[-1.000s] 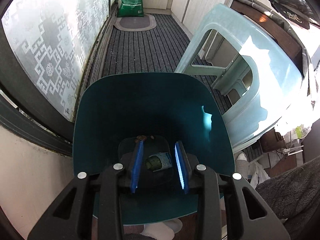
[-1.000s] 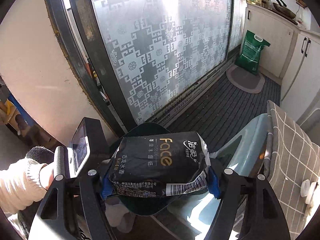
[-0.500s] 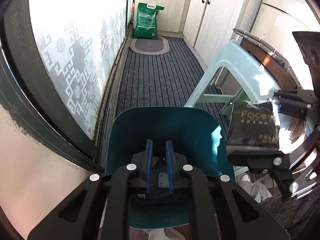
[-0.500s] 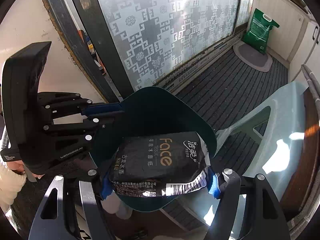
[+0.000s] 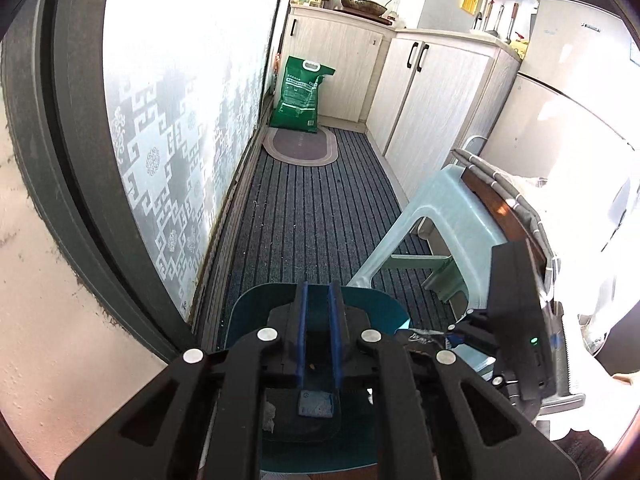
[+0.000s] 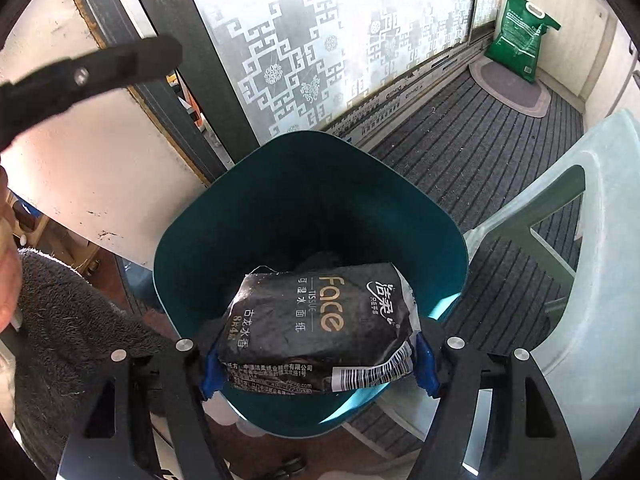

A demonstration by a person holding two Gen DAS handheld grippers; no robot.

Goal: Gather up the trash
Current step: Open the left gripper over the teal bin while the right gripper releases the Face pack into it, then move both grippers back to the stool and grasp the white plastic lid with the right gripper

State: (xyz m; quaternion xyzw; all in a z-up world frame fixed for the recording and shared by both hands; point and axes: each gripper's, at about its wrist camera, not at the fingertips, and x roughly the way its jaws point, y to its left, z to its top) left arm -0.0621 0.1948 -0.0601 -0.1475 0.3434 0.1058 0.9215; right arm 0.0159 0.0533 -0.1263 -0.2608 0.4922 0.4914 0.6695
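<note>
Tissue pack (image 6: 320, 328), black, clamped across its width between right gripper (image 6: 316, 364) fingers, held over mouth of teal bin (image 6: 168, 272). Left gripper (image 5: 318, 334) above same bin (image 5: 244, 316), blue pads nearly together, gripping nothing. Small wrapper (image 5: 315, 403) lying on bin floor; pale stool (image 6: 596, 240) just beside bin.

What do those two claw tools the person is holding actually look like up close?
The left gripper and the right gripper are matte black plastic frames with triangular cut-outs and round silver bolt heads. Each has two flat fingers faced with bright blue pads. A fuzzy dark grey sleeve shows beside them. No cables are visible.
</note>
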